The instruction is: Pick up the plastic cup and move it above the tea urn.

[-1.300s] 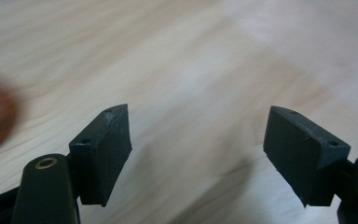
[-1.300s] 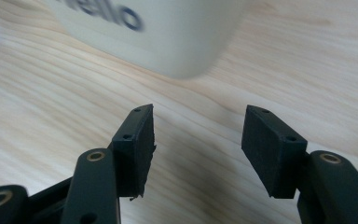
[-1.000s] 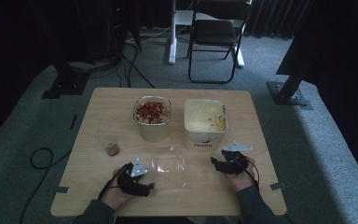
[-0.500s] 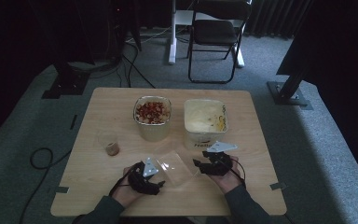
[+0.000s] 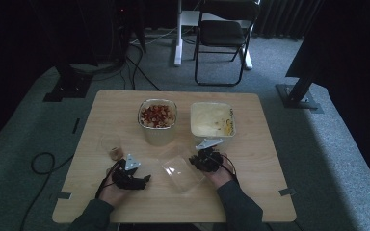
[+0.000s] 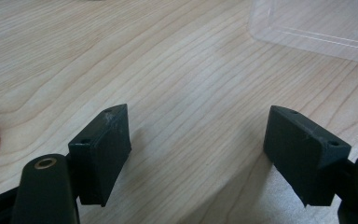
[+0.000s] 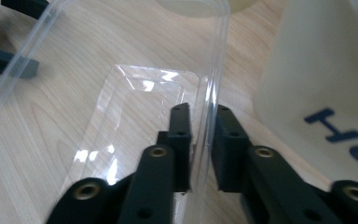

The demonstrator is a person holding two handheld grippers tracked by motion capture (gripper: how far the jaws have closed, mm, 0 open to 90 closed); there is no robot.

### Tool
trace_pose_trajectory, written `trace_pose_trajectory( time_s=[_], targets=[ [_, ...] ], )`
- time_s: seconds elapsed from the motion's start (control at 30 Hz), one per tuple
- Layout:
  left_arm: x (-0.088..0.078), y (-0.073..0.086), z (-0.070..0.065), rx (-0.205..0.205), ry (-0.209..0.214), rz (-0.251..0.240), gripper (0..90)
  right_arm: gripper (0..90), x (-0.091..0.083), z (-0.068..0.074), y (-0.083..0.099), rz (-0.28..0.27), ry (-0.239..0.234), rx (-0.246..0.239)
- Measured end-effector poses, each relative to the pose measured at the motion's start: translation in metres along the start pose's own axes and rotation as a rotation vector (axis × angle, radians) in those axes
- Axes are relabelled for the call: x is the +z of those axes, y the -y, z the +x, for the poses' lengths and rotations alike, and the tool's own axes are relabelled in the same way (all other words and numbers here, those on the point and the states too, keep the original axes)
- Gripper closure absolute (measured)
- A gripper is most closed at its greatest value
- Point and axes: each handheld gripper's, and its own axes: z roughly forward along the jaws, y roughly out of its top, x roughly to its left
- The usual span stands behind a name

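A clear plastic container (image 5: 180,169) lies on the wooden table (image 5: 270,144) between my two hands. My right gripper (image 5: 203,159) is at its right rim. In the right gripper view its jaws have just been closing, and my right gripper (image 7: 204,135) now pinches the thin wall of the clear container (image 7: 140,93) between its pads. My left gripper (image 5: 134,179) rests on the table left of the container, a short gap away. In the left gripper view my left gripper (image 6: 196,144) stands open over bare wood, with a corner of the container (image 6: 317,28) ahead at the upper right.
Behind the container stand a tub of reddish mixed pieces (image 5: 157,115) and a white tub (image 5: 212,120), which sits close beside my right gripper with blue lettering on its side (image 7: 317,84). A small brown object (image 5: 114,152) sits near my left hand. A chair (image 5: 221,33) stands beyond the table.
My right gripper moved left to the container's rim and closed on its wall. My left gripper went toward the container, then drew back to the left.
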Motion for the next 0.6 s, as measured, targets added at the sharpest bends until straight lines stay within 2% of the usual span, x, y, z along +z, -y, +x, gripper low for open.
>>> trace_pose_trajectory(
  time_s=[0.07, 0.2, 0.27, 0.6],
  targets=[
    [0.001, 0.0, 0.0, -0.004, 0.007, 0.0, 23.2, 85.1, -0.004, 0.002, -0.004, -0.015, 0.005, -0.002],
    [0.001, 0.0, 0.0, -0.011, 0.01, -0.008, 23.1, 86.2, -0.015, 0.007, -0.016, -0.051, 0.009, -0.017],
    [0.001, 0.0, 0.0, -0.009, 0.011, -0.007, 23.1, 86.5, -0.02, 0.009, -0.022, -0.064, 0.025, -0.03],
    [0.001, 0.0, 0.0, -0.007, 0.013, -0.008, 23.1, 86.8, -0.05, 0.017, -0.045, -0.16, -0.019, -0.023]
  ],
)
